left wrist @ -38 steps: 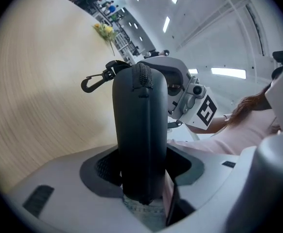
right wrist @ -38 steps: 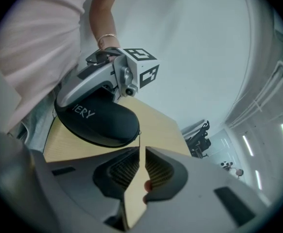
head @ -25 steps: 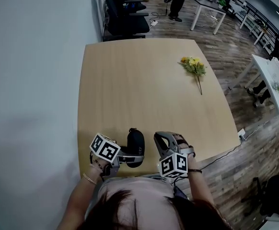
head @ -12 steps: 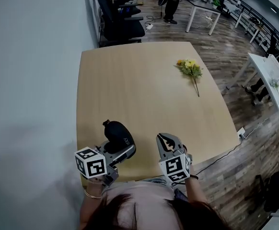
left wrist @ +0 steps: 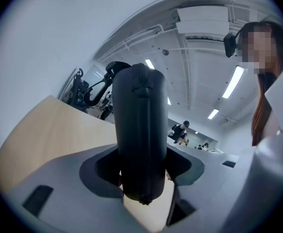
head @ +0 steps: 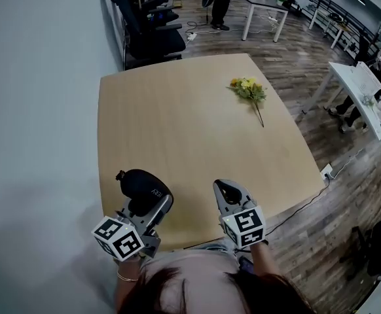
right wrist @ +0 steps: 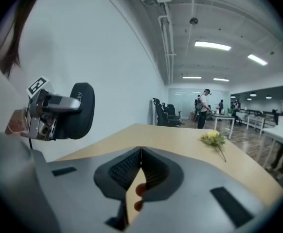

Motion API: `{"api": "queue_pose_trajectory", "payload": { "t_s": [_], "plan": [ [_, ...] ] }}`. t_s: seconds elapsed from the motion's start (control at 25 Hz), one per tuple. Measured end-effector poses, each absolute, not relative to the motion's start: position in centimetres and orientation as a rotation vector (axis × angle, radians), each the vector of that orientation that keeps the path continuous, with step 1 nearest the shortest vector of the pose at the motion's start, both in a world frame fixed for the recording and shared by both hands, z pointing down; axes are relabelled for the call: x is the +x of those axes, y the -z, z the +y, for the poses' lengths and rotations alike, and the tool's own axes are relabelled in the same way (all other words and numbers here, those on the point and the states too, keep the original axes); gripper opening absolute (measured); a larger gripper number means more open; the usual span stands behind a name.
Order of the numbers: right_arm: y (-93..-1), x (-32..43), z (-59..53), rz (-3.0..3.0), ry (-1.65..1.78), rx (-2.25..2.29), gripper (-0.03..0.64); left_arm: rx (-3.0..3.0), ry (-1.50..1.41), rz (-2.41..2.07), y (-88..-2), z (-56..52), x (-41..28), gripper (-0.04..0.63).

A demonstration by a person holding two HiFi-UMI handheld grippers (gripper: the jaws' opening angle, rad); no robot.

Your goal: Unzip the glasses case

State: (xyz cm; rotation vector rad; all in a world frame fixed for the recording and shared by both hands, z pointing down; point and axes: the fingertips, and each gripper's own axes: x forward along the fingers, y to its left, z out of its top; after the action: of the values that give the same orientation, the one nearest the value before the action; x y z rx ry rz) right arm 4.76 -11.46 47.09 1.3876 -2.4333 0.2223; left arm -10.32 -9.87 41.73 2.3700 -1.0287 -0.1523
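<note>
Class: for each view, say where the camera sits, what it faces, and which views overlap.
Head view: on the person's head, facing steeply down at the table; hair, left hand-held gripper and right hand-held gripper show.
Left gripper view: on that gripper, along jaws clamped on the glasses case; hair at right.
Right gripper view: across the table past shut jaws; left hand shows.
Shared: glasses case in all three; flowers in head and right gripper views.

White lettering on the glasses case is too small to read; no other text is legible.
</note>
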Motion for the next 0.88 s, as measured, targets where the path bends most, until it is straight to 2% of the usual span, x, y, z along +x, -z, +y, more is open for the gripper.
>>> {"api": "queue_pose_trajectory", "payload": {
  "t_s": [0.44, 0.88],
  "plan": [
    [-45.4, 5.6, -11.0, -2.47, -0.354, 1.488, 0.015, 2.404, 0.192, -1.06, -40.2, -9.1, -10.3, 0.252],
    [-43.8, 5.5, -8.7, -2.438, -0.32, 1.492, 0.015, 2.414, 0.216, -1.008, -39.5, -6.9, -9.4, 0.252]
  ]
}}
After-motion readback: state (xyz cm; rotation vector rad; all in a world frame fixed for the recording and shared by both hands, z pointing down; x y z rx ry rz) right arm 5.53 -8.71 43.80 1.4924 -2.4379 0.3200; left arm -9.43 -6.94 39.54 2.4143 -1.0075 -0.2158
